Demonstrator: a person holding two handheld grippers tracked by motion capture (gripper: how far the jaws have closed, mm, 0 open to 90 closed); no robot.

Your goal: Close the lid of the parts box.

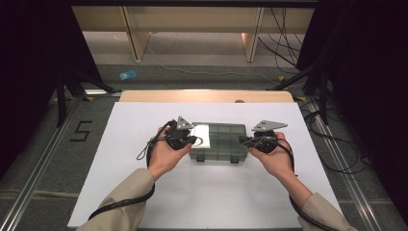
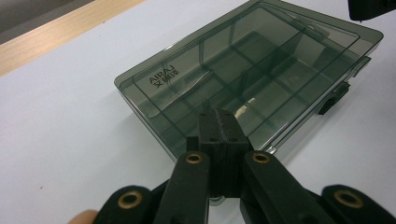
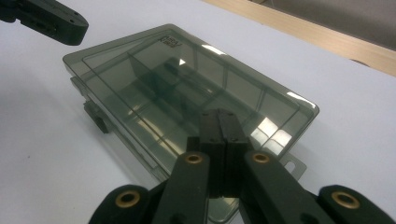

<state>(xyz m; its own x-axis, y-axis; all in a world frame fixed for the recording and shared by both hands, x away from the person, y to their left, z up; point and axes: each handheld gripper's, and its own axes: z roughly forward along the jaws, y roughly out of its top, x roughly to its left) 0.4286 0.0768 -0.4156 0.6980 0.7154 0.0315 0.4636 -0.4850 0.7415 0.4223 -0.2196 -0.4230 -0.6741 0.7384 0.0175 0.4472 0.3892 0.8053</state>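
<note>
- Lying flat in the middle of the white sheet (image 1: 144, 192) on the counter (image 1: 207, 96), the grey transparent box (image 1: 219, 139) has its lid closed and its two dark latches (image 1: 200, 157) on the side facing the person.
- Judging from its thin clear plastic, the box is probably light, stiff and rather slippery, and it could crack under hard pressure; the inner dividers look empty.
- A good place to take hold seems to be the short ends, or the latches if the lid must open.
- Left gripper (image 2: 219, 122): at the left end of the box, above its corner, jaws fully together, holding nothing.
- Right gripper (image 3: 219, 122): at the right end of the box, jaws also pressed together and empty.
</note>
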